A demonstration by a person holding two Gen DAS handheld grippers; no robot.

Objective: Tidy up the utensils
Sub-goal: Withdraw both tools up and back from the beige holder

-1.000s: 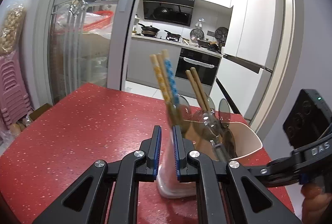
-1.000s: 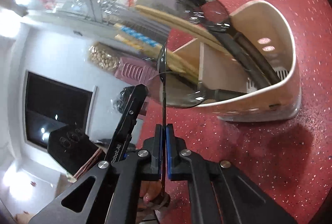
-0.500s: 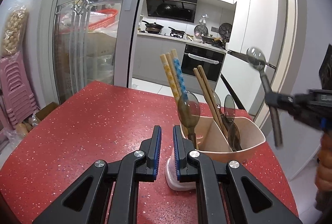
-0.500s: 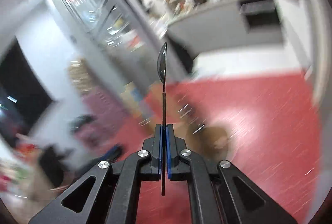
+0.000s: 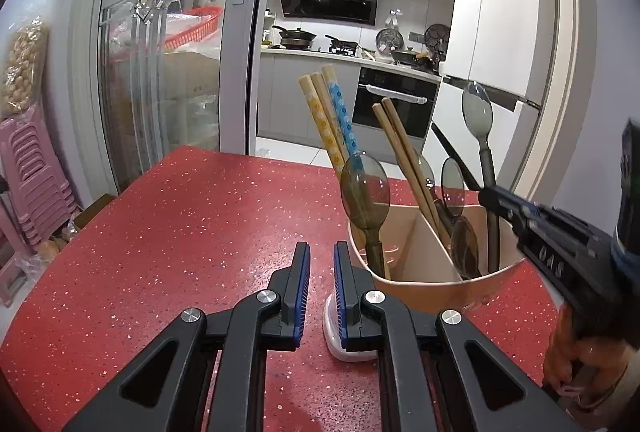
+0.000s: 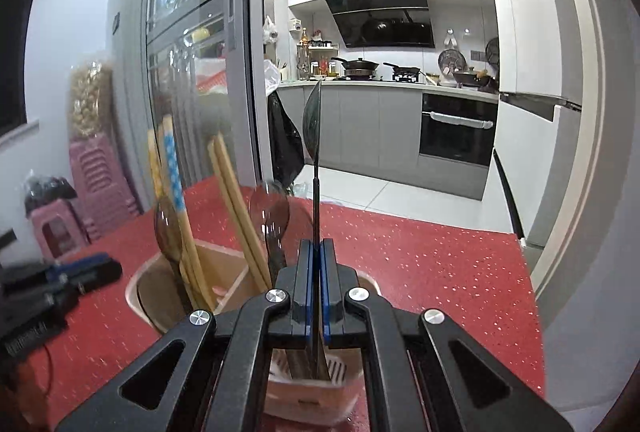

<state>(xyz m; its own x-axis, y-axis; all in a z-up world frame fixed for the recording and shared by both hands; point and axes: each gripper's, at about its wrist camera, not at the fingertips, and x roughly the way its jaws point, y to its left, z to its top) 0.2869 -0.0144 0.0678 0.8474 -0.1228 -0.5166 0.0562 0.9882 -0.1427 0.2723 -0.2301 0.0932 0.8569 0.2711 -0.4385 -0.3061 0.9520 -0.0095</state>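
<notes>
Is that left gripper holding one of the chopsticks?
No. The left gripper has nothing between its blue pads; the chopsticks stand in the beige holder on the red table.

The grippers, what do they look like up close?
Both grippers, left and right, are matte black linkage frames with triangular cut-outs and silver pivot screws. Their fingers carry ribbed blue pads. The right one's side shows pale embossed lettering.

**Left of table open, holder crowded**

The red table (image 5: 168, 232) lies bare to the left and ahead of the left gripper (image 5: 322, 284). On its right the holder (image 5: 432, 288) blocks the way, chopsticks (image 5: 332, 128) and spoons (image 5: 365, 192) leaning out above its rim, the right gripper (image 5: 490, 198) just over it.
</notes>
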